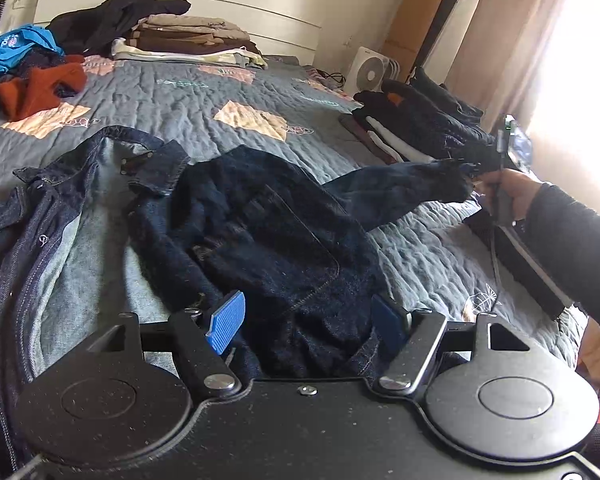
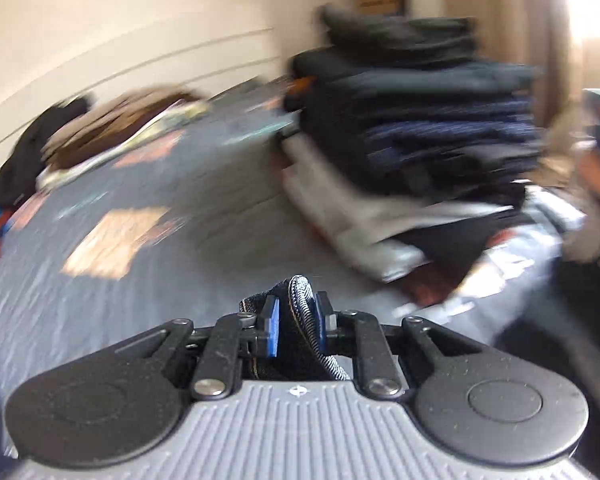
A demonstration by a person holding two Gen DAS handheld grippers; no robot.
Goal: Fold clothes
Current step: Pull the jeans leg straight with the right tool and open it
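Clearly, one garment is being worked on the bed:

Jacket: a dark denim jacket (image 1: 260, 216) is lying spread on the quilted bedspread (image 1: 204, 96), front panels open at the left and showing the paler inside, collar (image 1: 148, 156) toward the headboard.

Sleeve: one sleeve (image 1: 400, 188) is being held out to the right, lifted off the quilt.

Right gripper: the right gripper (image 2: 296, 328) is pinching the sleeve cuff (image 2: 300, 300), its blue pads closed hard against the thick seamed edge.

Left gripper: the left gripper (image 1: 308, 320) is sitting low over the jacket's near hem with its fingers spread wide; dark denim is bunching up between them, but they are not closing on it.

Handling: judging by the heavy seams, the denim is looking thick, fairly weighty and stiff for cloth, so it is likely holding creases well and resisting slipping; cuffs, hem and shoulder seams are offering the firmest holds.

Edges: the bed's right edge is running close below the stretched sleeve, near the person's hand (image 1: 512, 196).

Room: open quilt is lying beyond the jacket, between the folded dark stack (image 1: 424, 128) at right, the brown folded pile (image 1: 188, 38) by the headboard and loose clothes (image 1: 32, 76) at left.
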